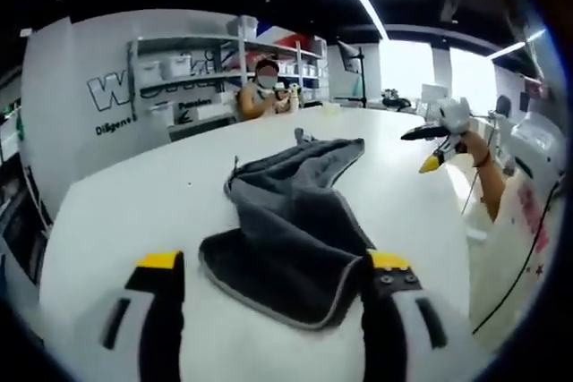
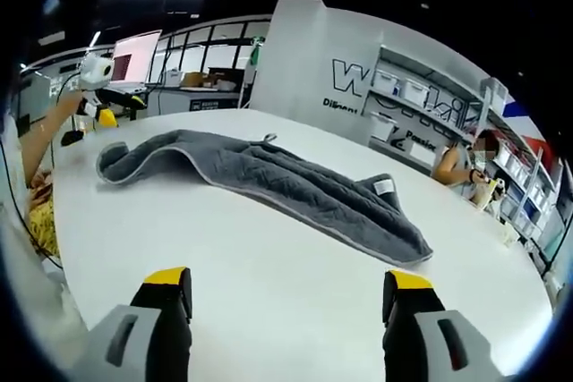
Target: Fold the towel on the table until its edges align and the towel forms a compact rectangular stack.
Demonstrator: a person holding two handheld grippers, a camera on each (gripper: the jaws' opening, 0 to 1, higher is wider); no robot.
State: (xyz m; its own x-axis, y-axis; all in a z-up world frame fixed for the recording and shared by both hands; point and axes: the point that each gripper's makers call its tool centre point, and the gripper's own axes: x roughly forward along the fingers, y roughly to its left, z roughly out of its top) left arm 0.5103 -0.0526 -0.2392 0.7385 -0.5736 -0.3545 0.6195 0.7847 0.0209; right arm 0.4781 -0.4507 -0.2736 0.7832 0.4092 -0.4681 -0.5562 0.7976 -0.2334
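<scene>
My left tool (image 1: 273, 266) stands wide and holds nothing; its yellow tips flank the near end of the grey towel (image 1: 295, 221), partly hiding its corners. My right tool (image 2: 288, 282) is also wide, short of the towel. The towel lies crumpled lengthwise on the white bench (image 2: 269, 292), with a pale hem and a small label (image 2: 385, 186) whose print is unreadable.

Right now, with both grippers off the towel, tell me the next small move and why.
Probably ease the left gripper forward and down to the near rounded end of the grey towel. That end lies between its open jaws on the white table, and the towel is still a long rumpled strip, unfolded. The right gripper is open too, over bare table short of the towel.
</scene>
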